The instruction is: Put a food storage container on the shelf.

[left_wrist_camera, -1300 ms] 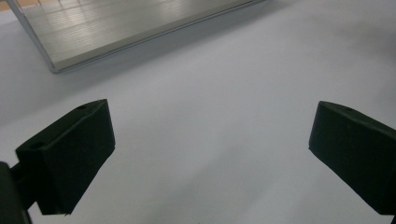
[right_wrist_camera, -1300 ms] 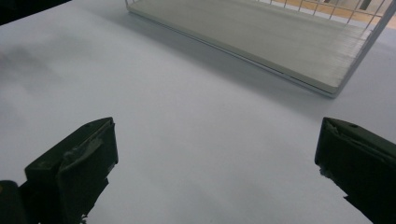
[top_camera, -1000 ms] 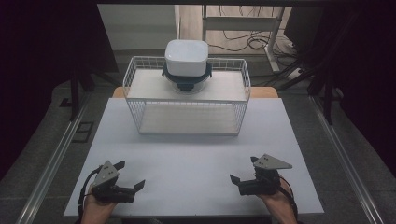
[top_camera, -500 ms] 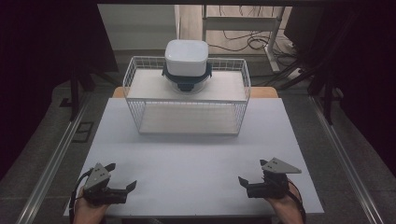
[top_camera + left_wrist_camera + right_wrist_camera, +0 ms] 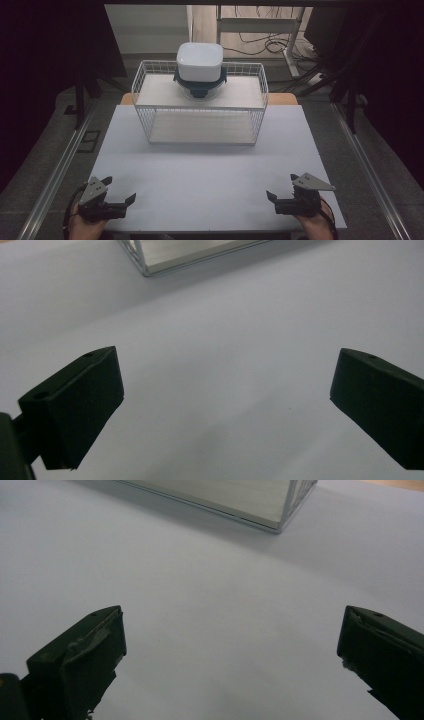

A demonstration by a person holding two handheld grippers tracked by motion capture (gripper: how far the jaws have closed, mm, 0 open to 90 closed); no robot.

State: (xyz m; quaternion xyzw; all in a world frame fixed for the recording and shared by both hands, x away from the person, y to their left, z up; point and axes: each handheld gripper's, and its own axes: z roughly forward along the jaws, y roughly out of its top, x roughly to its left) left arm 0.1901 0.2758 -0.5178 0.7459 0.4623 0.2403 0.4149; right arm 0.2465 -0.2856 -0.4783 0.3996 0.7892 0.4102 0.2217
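A white wire rack (image 5: 150, 117) stands at the back middle of the white table (image 5: 210, 170). On the rack's upper shelf rests a white-lidded container (image 5: 199, 61) with a dark teal base. My left gripper (image 5: 120, 189) is held low at the table's front left corner, open, with nothing between its jaws. My right gripper (image 5: 280, 185) hovers at the front right corner, also open and holding nothing. The left gripper view has its gripper (image 5: 225, 385) over bare tabletop with a rack corner (image 5: 145, 265) far ahead. The right gripper view has its gripper (image 5: 230, 635) the same way, rack corner (image 5: 280, 525) beyond.
Wide bare tabletop lies between both grippers and the rack. Metal rails (image 5: 55, 175) run along the floor on either side of the table. Cables (image 5: 260, 45) and a stand sit on the floor behind the rack.
Both hands have drawn back toward the table's front edge and spread outward to the corners. Both grippers stay open. The rack and container have not moved.
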